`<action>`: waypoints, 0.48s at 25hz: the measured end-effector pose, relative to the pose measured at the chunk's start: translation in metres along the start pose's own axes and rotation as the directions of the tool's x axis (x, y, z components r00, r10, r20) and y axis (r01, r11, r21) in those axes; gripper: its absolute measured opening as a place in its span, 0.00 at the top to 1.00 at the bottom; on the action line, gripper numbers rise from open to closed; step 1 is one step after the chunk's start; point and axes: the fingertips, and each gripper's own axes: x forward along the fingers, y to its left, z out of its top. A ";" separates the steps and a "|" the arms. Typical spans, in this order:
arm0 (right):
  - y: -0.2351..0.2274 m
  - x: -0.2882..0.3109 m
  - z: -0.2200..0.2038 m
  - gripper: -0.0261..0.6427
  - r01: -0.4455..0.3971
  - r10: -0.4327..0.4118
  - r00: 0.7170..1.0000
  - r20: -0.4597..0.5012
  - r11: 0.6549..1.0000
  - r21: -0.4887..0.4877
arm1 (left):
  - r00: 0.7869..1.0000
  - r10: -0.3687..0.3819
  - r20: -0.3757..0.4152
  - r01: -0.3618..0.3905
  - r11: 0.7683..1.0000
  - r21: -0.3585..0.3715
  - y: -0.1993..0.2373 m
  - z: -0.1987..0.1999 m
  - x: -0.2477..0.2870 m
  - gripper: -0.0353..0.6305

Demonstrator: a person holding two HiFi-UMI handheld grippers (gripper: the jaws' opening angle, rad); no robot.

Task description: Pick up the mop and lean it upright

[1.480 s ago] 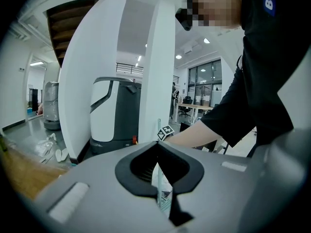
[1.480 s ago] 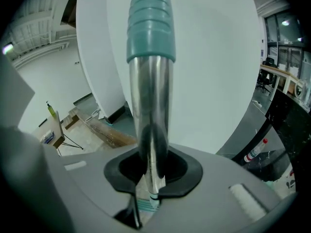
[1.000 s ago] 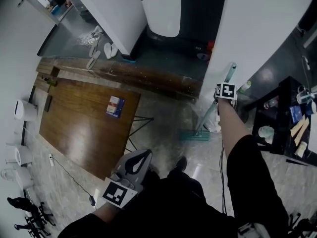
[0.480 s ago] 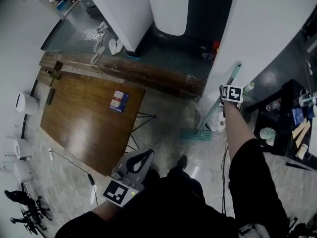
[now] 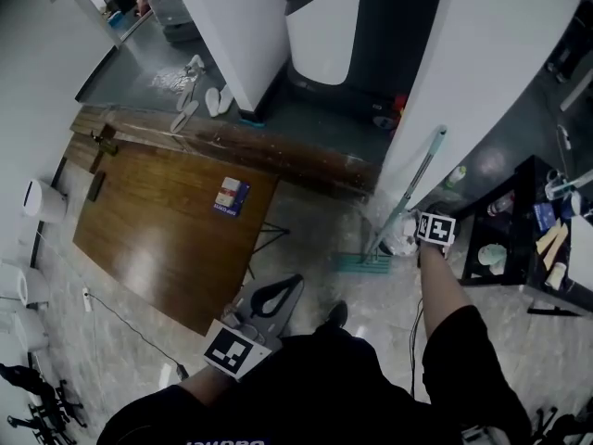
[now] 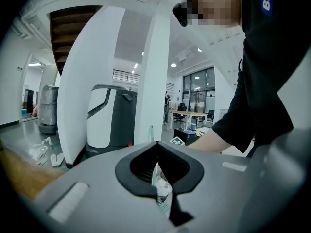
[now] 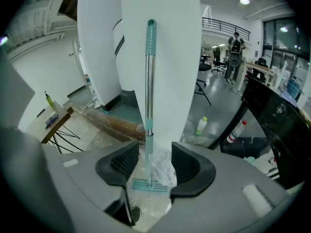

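Note:
The mop, with a teal grip, metal shaft and teal head, leans upright against the white column. In the right gripper view its shaft and head stand beyond the jaws, untouched. My right gripper is open, a short way back from the shaft. Its jaws have just been opening, with nothing pressed between the pads. My left gripper hangs low near my body, shut and empty, also seen from its own camera.
A wooden table with a blue-and-white box stands at the left. A black shelf with bottles is at the right. A clear plastic bag lies by the mop head. Slippers lie farther off.
My right gripper has let go of the mop shaft and drawn back from it toward me. The mop stays leaning on the column. My left gripper has shifted slightly.

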 end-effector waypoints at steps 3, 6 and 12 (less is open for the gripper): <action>0.013 -0.036 -0.029 0.67 0.012 -0.013 1.000 0.019 0.999 0.039 | 0.997 -0.049 0.056 0.049 0.999 0.008 0.003 0.009 -0.011 0.92; 0.053 -0.076 -0.049 0.80 -0.007 0.003 0.998 0.063 0.998 0.061 | 0.990 -0.103 0.096 0.102 0.995 0.018 0.008 0.013 -0.032 0.92; 0.145 -0.155 -0.082 0.95 -0.043 0.028 0.987 0.157 0.995 0.094 | 0.968 -0.193 0.158 0.192 0.981 0.023 0.027 0.008 -0.097 0.92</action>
